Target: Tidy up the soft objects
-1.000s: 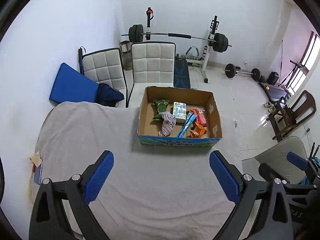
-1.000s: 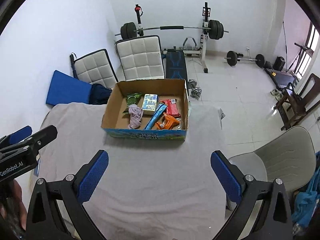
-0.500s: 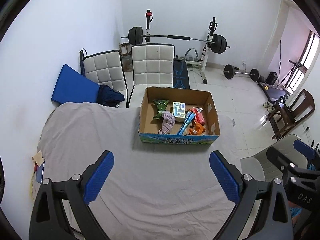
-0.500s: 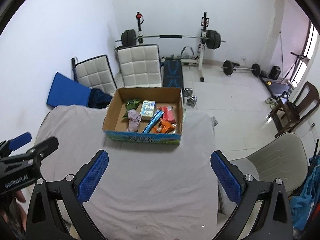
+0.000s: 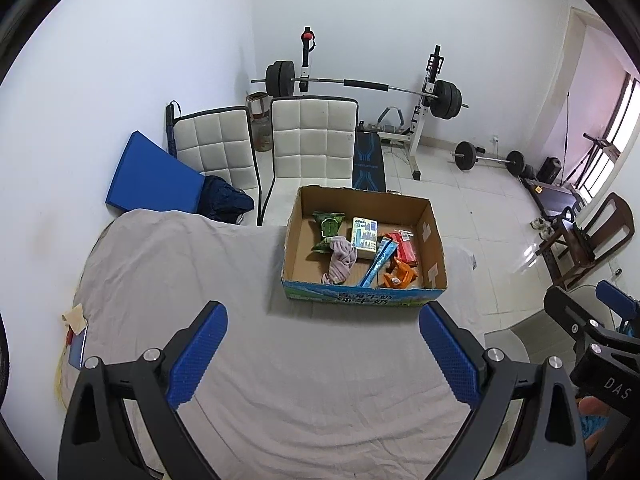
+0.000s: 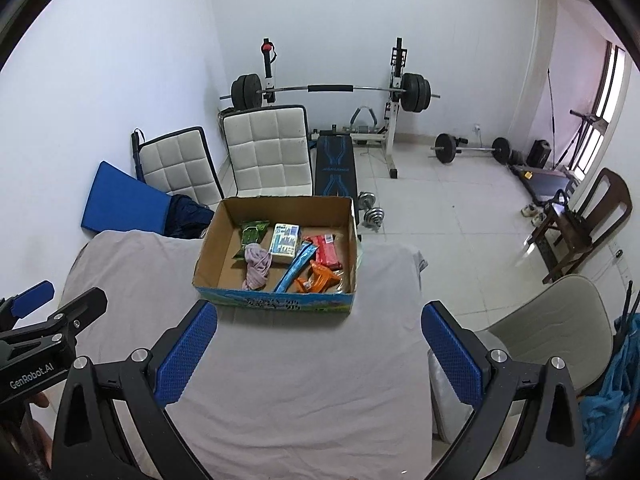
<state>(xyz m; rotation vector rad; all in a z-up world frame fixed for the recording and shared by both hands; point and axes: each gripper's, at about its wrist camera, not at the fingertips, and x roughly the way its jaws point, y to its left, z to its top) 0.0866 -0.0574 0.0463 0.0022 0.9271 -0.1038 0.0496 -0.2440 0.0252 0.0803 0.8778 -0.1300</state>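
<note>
Left wrist view: left gripper (image 5: 322, 350) hangs spread and empty above the sheet (image 5: 280, 380); the box (image 5: 362, 298) sits at its far edge, holding the pink cloth (image 5: 340, 260), long axis running near-to-far. Right wrist view: right gripper (image 6: 318, 350) likewise splayed, empty. Likely the approach step; next, reach into the box for the cloth (image 6: 256, 266).

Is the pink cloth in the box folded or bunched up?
Bunched up: the pink cloth lies crumpled in a twisted heap inside the cardboard box.

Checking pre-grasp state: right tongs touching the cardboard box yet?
Apart. In the right wrist view the right tongs hang open with bare grey sheet showing between their tips and the cardboard box.
</note>
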